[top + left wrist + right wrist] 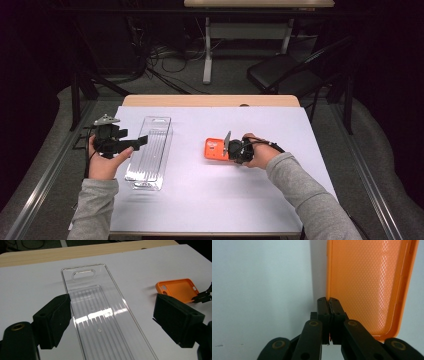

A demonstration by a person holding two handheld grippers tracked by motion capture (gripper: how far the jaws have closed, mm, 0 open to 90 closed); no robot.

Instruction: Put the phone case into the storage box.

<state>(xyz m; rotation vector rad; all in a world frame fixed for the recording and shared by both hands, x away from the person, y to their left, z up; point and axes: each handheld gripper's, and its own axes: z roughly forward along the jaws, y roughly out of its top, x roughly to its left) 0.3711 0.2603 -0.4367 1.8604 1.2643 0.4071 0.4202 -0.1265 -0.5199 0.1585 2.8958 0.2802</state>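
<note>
Two tongs busy. Right gripper (329, 300) pinching side wall of orange phone case (367, 285), lying mid-table. Left gripper (112, 315) spread wide over clear plastic tray (100, 315). Likely next: lift case, carry to tray.

Wooden table (210, 100) with a white sheet (210, 200) over most of it, clear plastic tray (150, 152) lay near its left edge, orange phone case (216, 148) lay open-side up near the middle
</note>
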